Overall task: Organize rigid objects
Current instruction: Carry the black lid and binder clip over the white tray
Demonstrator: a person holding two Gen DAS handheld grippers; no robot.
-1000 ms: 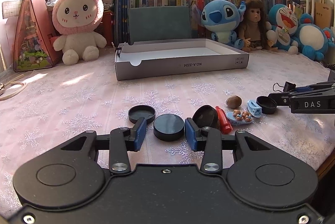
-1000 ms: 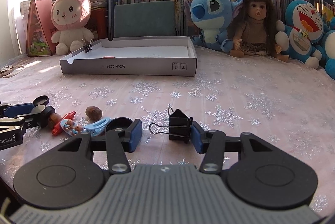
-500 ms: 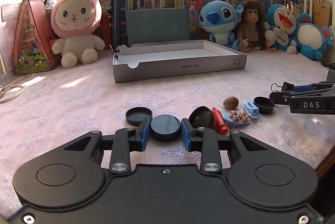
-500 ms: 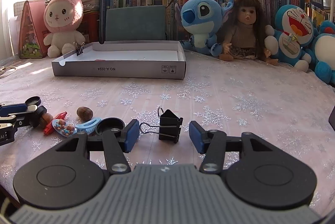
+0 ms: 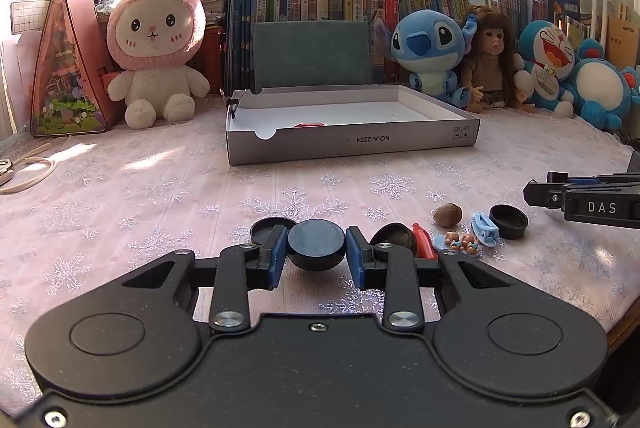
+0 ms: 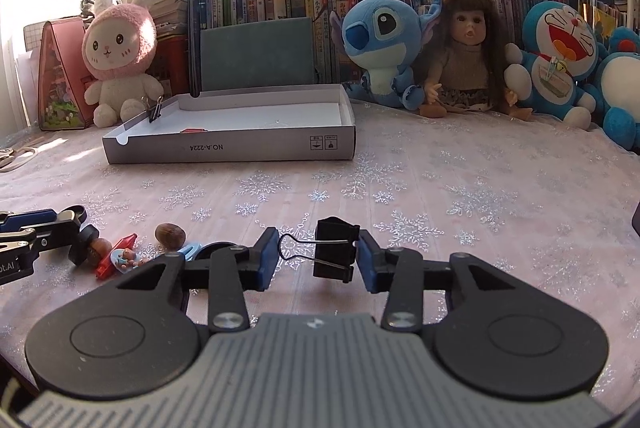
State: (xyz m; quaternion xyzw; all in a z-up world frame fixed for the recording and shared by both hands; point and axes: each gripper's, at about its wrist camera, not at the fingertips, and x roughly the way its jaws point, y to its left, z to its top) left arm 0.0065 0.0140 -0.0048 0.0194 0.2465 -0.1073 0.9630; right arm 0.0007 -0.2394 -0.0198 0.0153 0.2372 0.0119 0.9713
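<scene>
My left gripper (image 5: 317, 256) is shut on a round black cap (image 5: 317, 243) and holds it just off the pink tablecloth. Another black cap (image 5: 267, 229) lies behind the left finger, and a third (image 5: 508, 221) sits to the right. My right gripper (image 6: 317, 258) is closing around a black binder clip (image 6: 335, 252); the right pad touches it, the left pad stands just clear of its wire handle. A walnut (image 6: 170, 234), a red piece (image 6: 116, 253), a bear charm (image 6: 127, 259) and a blue hair clip (image 5: 485, 229) lie between the grippers. The open grey box (image 5: 352, 142) stands beyond.
Plush toys, a doll (image 6: 466, 48) and books line the back. A binder clip (image 6: 155, 110) is clipped to the box's left wall and a red item (image 5: 308, 125) lies inside. Scissors and a cord (image 5: 24, 168) lie far left. The table's edge is near right.
My left gripper closed on the black cap and lifted it slightly. My right gripper narrowed around the binder clip, which now stands more upright between the pads.
</scene>
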